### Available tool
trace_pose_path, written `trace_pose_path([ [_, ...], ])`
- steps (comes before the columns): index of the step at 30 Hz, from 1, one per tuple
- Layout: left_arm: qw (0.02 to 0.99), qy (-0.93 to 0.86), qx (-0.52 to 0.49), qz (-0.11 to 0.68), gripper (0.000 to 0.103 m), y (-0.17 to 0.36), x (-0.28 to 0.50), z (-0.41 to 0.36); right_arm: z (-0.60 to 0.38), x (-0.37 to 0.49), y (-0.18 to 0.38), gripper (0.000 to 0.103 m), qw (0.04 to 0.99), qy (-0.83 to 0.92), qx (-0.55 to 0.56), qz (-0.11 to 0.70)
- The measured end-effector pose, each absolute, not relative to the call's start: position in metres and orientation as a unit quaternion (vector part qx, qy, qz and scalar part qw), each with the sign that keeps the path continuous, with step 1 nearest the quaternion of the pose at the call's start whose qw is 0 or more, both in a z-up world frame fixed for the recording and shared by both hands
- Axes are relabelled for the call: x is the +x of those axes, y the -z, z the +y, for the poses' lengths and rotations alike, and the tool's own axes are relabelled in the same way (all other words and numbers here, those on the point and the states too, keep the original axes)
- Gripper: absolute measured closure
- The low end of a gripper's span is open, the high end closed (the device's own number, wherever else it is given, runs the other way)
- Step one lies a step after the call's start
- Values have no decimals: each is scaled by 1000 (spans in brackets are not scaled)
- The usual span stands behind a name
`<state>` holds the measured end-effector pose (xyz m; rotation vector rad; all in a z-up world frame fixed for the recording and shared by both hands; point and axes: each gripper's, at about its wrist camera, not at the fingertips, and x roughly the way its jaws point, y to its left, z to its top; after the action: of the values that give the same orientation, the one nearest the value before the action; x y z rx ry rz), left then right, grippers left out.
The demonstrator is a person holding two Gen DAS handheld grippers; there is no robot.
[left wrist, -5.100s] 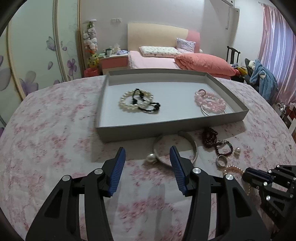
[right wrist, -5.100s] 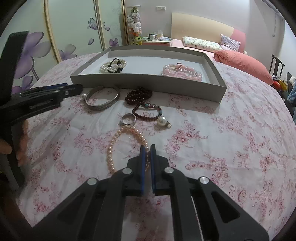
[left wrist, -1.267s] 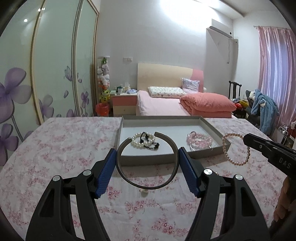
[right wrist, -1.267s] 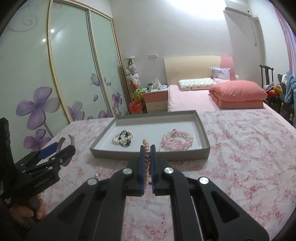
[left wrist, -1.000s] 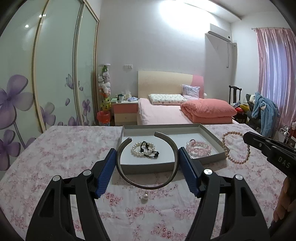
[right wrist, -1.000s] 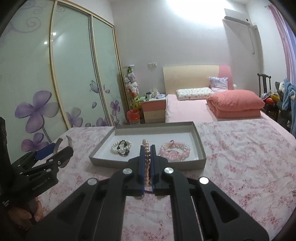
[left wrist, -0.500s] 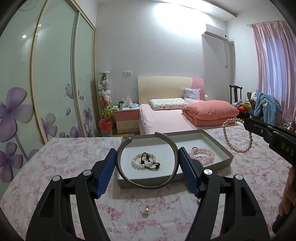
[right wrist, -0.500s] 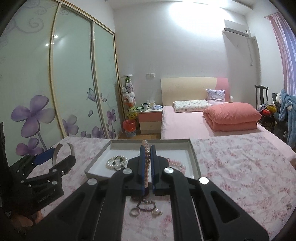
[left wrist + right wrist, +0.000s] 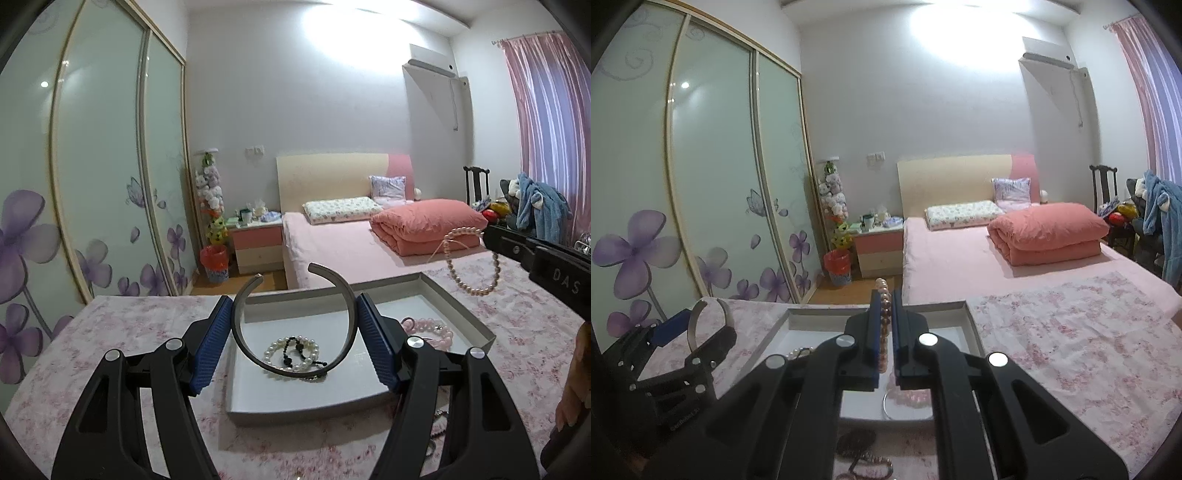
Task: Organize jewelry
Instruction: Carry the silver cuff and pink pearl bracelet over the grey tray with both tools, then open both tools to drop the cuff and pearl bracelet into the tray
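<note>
Pearl loop (image 9: pixel 471 261) hanging, left view only.

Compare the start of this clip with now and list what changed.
The left gripper took the open silver cuff bangle off the floral tablecloth; the right gripper picked up the pink pearl strand. Both now hang raised over the grey tray. The white pearl-and-black bracelets stayed in it.

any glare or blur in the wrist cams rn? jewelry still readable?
Left wrist: ceiling glare blows out the upper wall; bangle and pearl bracelet stay sharp. Right wrist: same glare, dimmer foreground, pearls blurred between the pads, fisheye bending the wardrobe doors.
</note>
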<state>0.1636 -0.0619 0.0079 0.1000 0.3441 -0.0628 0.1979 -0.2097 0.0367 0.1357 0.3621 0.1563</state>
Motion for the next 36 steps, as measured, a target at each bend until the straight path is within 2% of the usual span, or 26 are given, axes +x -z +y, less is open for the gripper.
trace_pose_path([
  [17,961,55,41,267,35,33,222,-71,-219,285,33,96,932,-96,138,322],
  [19,959,59,39,276,34,35,226,-74,-220,288,38,91,927,-94,145,333],
  [21,959,60,34,276,33,35,228,-75,-222,288,40,67,926,-89,151,334],
  [22,959,59,34,276,28,35,229,-74,-223,286,39,64,927,-87,151,331],
  [24,960,55,28,272,24,31,229,-71,-226,281,38,64,928,-84,154,329],
  [36,966,29,11,258,24,14,210,-39,-242,256,27,64,931,-69,159,321],
])
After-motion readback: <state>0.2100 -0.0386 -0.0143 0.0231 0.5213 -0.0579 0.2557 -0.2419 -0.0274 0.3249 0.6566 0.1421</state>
